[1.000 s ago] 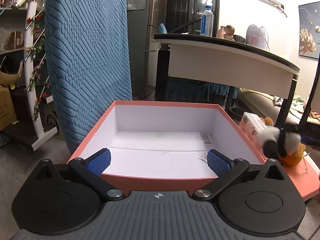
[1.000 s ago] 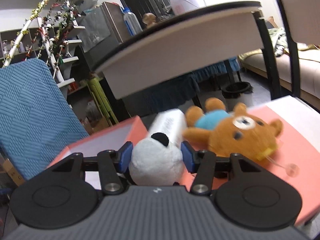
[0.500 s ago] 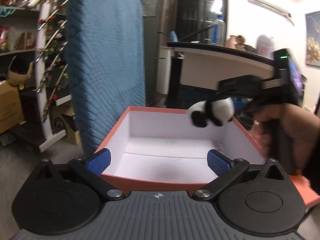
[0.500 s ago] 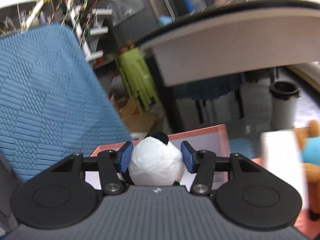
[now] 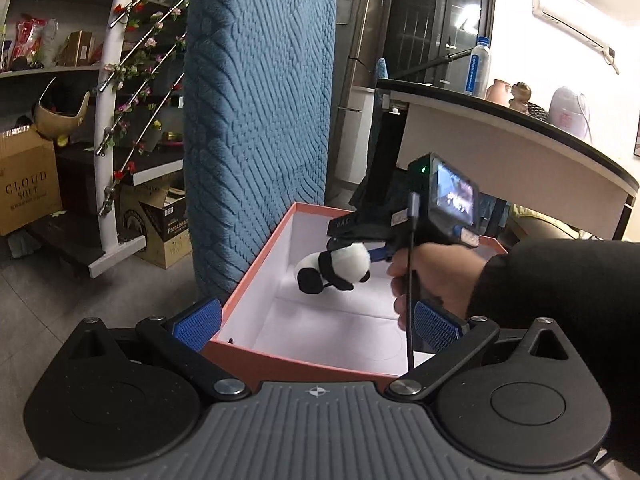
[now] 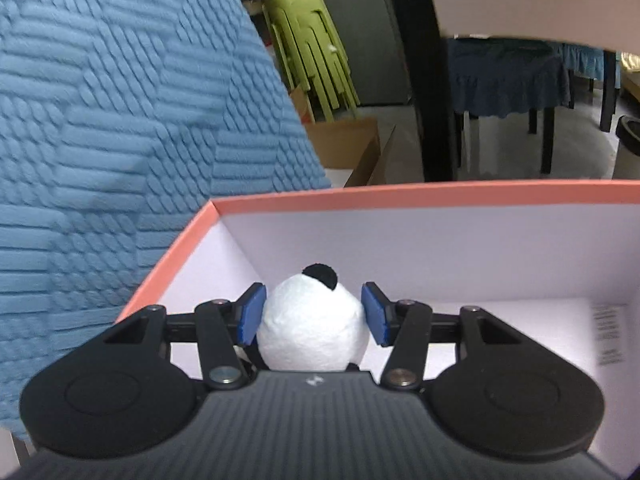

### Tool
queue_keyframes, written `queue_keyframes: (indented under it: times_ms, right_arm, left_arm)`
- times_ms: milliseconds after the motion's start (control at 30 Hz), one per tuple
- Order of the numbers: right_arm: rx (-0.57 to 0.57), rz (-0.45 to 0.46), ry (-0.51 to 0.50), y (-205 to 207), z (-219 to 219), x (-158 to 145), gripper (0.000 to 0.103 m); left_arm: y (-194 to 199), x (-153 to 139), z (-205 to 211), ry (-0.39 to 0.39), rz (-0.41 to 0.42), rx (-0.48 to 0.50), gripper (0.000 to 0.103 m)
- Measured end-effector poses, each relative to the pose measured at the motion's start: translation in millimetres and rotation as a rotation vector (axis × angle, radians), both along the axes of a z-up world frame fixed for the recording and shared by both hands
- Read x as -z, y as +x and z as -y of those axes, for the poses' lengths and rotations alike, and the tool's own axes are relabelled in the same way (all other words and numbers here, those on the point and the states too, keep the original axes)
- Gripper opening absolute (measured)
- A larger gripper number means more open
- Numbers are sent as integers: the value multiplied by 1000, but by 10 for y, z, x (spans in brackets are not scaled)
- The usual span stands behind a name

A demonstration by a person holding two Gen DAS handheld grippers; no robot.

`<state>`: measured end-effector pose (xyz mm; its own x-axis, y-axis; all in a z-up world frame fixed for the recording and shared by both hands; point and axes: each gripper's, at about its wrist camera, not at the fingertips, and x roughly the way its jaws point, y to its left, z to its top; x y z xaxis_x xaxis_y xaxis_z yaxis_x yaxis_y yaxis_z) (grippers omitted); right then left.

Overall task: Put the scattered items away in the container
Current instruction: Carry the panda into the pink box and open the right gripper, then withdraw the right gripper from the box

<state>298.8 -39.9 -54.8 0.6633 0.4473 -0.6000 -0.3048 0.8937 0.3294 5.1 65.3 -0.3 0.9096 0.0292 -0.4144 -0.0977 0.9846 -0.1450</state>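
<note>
Plush panda (image 5: 336, 266) lengthwise along right fingers (image 6: 378, 314)

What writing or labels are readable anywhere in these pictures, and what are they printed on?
"CLOUD SOFT": cardboard box at far left; the smaller line beneath is unreadable.
"Franziska...": cut off, on the carton by the shelf.
White label inside the pink box: too blurred.
Water bottle label: too small.

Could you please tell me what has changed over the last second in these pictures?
The right gripper carried the panda from beside the bear to over the box, low inside it, jaws now slightly apart. The left gripper stayed open at the box's near rim.
</note>
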Motion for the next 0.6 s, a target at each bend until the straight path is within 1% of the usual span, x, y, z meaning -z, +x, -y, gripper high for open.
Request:
queue_keyframes:
  times_ms: [67,167,233,300,367,500,600]
  right_arm:
    - [-5,-10,16,59,-16,68,54]
    - [-1,-15,16,85,6,79,56]
    - [10,-25,11,83,14,39,62]
    - [23,-26,11,59,51,-19,76]
    - [28,-15,15,39,81,-91,81]
    - [34,20,24,-71,212,-324,81]
    - [40,69,27,-246,371,-535,81]
  left_arm:
    - [8,5,-13,-9,-6,-1,103]
    - [2,4,-7,-19,-7,0,103]
    - [-8,4,18,-18,-1,2,103]
    - [-7,6,41,-12,3,2,103]
    - [-10,5,64,-8,9,1,103]
    - [-17,2,110,0,22,-1,103]
    - [-22,-1,144,5,31,-2,103]
